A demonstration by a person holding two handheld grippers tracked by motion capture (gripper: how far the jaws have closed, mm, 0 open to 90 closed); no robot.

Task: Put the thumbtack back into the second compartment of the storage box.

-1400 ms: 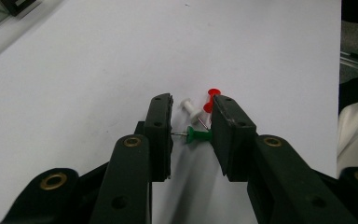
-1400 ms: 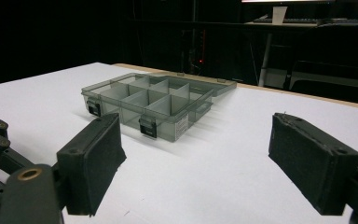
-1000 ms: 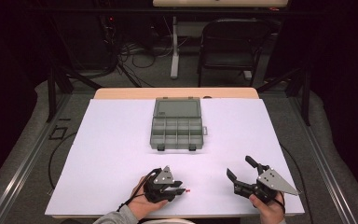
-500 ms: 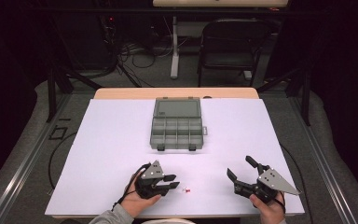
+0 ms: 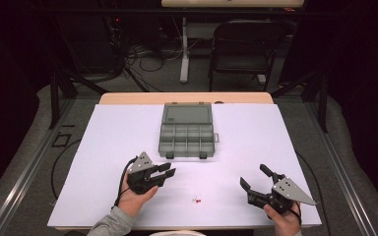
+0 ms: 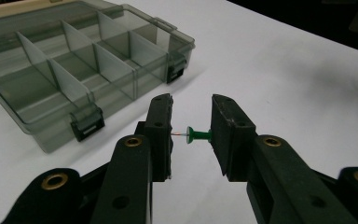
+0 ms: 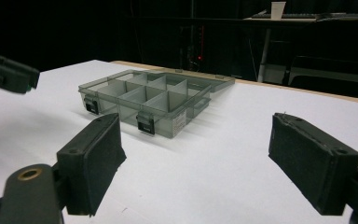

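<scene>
white table top under a dark room: left gripper pinches a green pushpin end to end, near the open compartment box; tiny, light, sharp-tipped, likely best held at its head. right gripper gapes wide, empty.

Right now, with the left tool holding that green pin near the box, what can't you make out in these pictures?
- Green push pin: too small to find in the left tool in the high view.
- Small red bits on the table: too small in the high view to identify.
- Organizer box: its far compartments are cut off by the left gripper view's top edge.
- Right tool: its jaw bases are cut off in the right gripper view.
</scene>
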